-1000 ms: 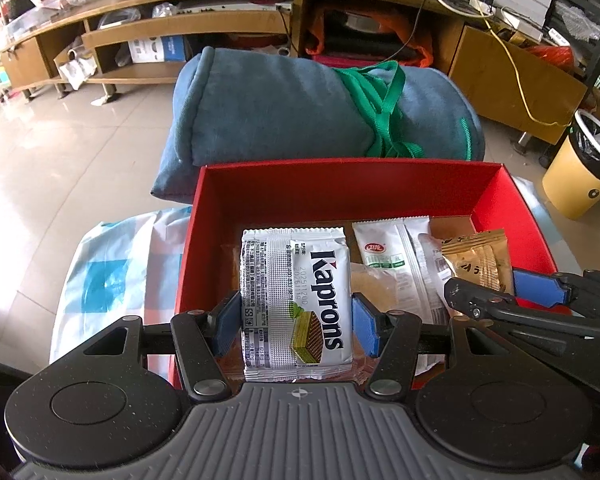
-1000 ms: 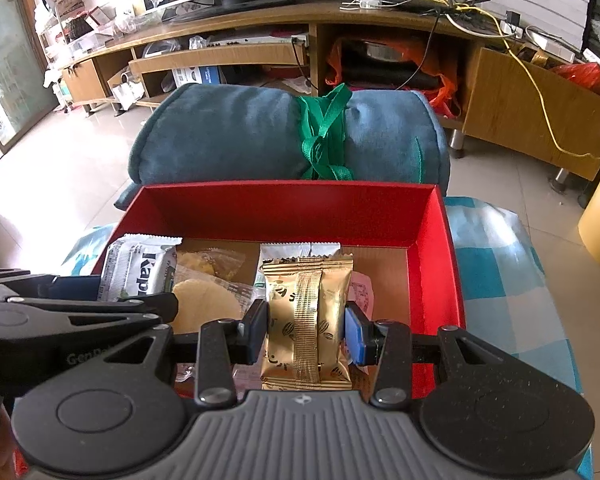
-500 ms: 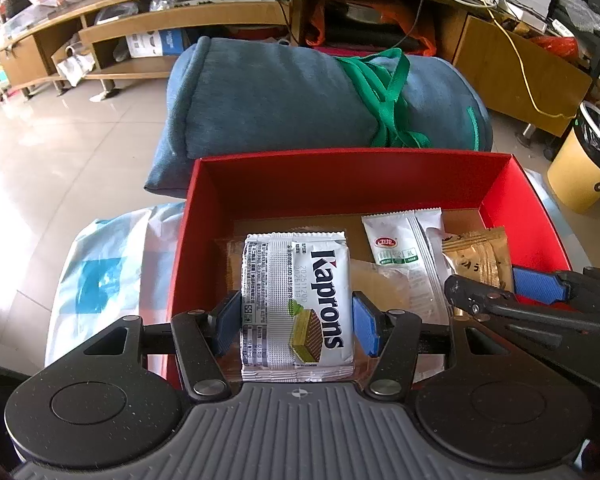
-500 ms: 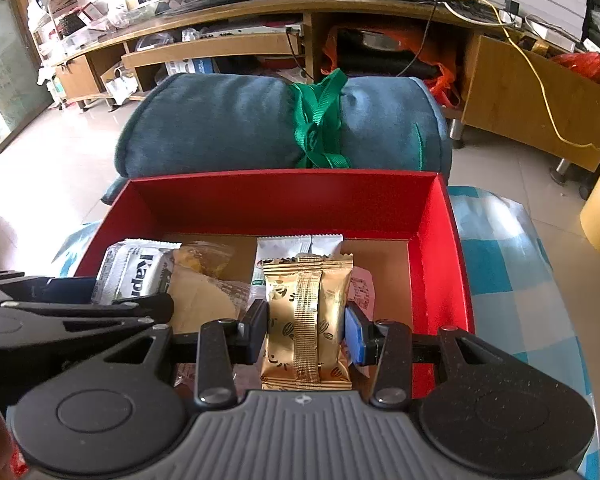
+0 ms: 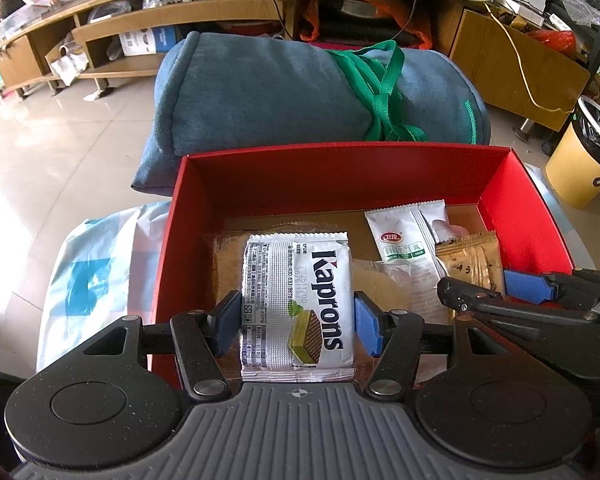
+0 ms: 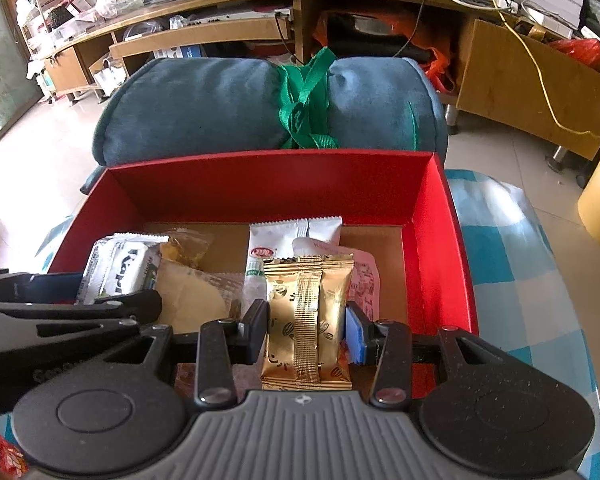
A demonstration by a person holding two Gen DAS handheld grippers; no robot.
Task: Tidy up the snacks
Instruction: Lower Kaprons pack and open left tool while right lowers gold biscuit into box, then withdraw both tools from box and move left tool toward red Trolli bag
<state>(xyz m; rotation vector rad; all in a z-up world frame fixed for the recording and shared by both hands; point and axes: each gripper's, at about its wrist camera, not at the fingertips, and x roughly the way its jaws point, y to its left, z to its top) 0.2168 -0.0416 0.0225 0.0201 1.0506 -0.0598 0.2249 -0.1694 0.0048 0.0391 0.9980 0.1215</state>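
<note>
My left gripper (image 5: 296,322) is shut on a silver Kaprons wafer pack (image 5: 296,304), held over the left part of the red box (image 5: 340,172). My right gripper (image 6: 307,334) is shut on a gold snack pack (image 6: 308,320), held over the right part of the same box (image 6: 260,184). A white sachet (image 5: 400,236) and a clear-wrapped biscuit (image 6: 192,292) lie on the box's cardboard floor. The right gripper also shows at the right of the left wrist view (image 5: 496,292), with the gold pack (image 5: 472,260) in it.
A rolled blue blanket tied with a green strap (image 5: 300,92) lies just behind the box. The box rests on a blue and white checked cloth (image 6: 500,248). A yellow bin (image 5: 580,168) stands on the floor at the right. Wooden shelving (image 6: 220,32) runs along the back.
Both grippers have moved slightly forward and lower over the red box, each still holding its pack. The box's far wall sits lower in both views.
</note>
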